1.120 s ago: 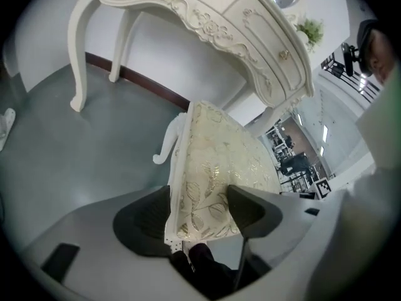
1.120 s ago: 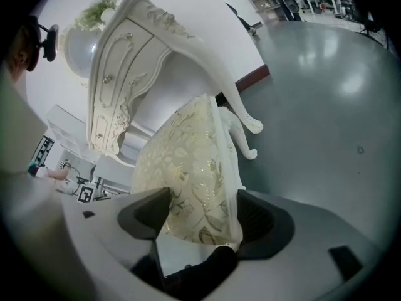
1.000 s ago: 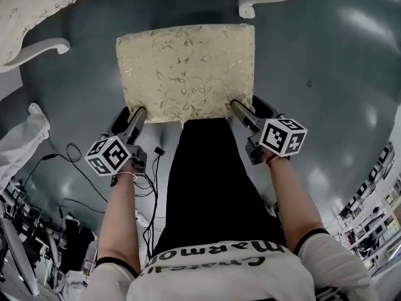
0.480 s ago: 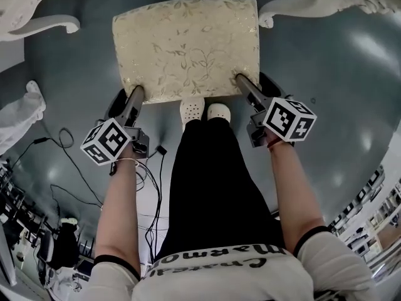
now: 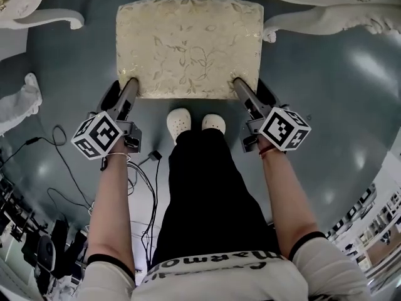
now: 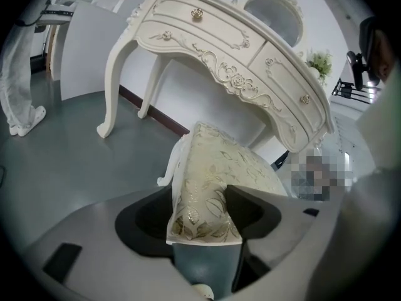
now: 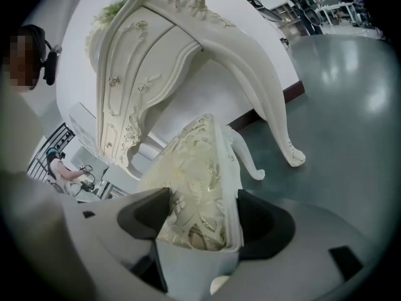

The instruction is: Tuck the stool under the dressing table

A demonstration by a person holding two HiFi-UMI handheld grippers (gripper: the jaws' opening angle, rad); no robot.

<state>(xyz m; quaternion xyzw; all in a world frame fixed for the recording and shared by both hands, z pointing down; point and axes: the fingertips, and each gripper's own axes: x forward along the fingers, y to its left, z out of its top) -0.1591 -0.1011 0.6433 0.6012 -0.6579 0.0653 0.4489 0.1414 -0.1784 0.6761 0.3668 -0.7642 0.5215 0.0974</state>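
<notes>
Gold-brocade stool (image 5: 188,46), long axis crosswise, facing dressing table (image 5: 326,19); near corners pinched by left hand-held gripper (image 5: 130,84), right hand-held gripper (image 5: 239,84)

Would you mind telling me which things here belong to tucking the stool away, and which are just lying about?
In the job: stool; dressing table; left gripper, jaws just closing on the stool; right gripper, gripping the stool.
Lying about: floor cables; white cloth.

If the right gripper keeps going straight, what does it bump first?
The stool: the right gripper is clamped on a corner of its seat. Past the seat, the way probably leads into the space under the table.
</notes>
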